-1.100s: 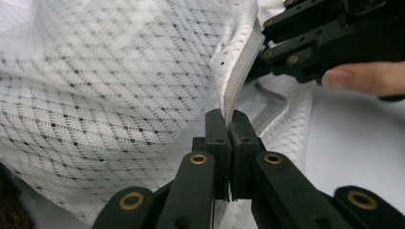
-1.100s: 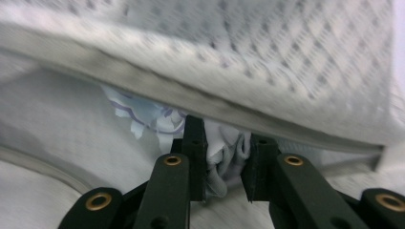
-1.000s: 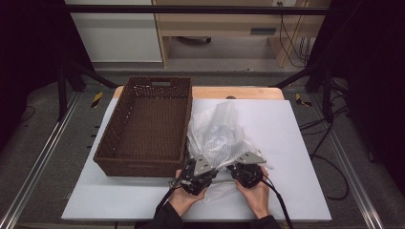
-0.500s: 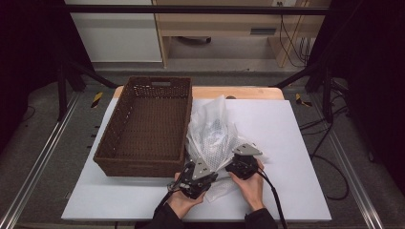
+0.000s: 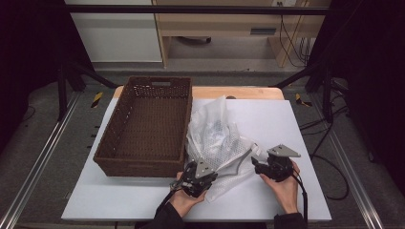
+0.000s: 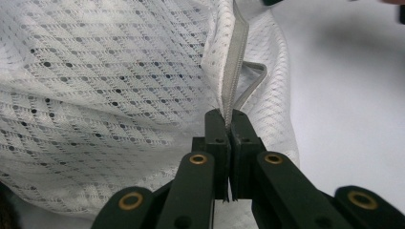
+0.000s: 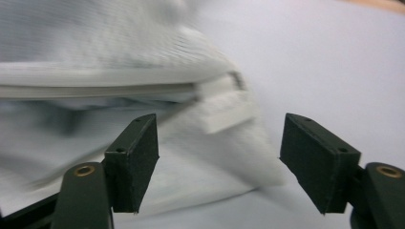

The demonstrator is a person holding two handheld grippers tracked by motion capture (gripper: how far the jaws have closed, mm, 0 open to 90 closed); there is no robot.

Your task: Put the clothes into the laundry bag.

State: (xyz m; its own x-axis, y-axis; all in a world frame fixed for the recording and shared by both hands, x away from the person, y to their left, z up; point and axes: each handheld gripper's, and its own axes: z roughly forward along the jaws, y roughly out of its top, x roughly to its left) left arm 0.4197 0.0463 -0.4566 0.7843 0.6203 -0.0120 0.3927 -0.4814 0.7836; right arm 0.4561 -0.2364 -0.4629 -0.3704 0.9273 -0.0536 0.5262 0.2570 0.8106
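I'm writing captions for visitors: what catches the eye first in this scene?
A crumpled white mesh bag lies mid-table on the white table, beside a dark wicker basket. The left gripper is clamped on the bag's zipper edge; the right gripper sits open at its corner.

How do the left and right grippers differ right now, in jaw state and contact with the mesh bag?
The left gripper has its jaws shut on the white mesh bag's zipper edge; the right gripper has its jaws wide open, gripping nothing. In the high view the left gripper sits at the bag's near edge, the right at its right corner. Both are hand-held, with black jaws, over the white table.
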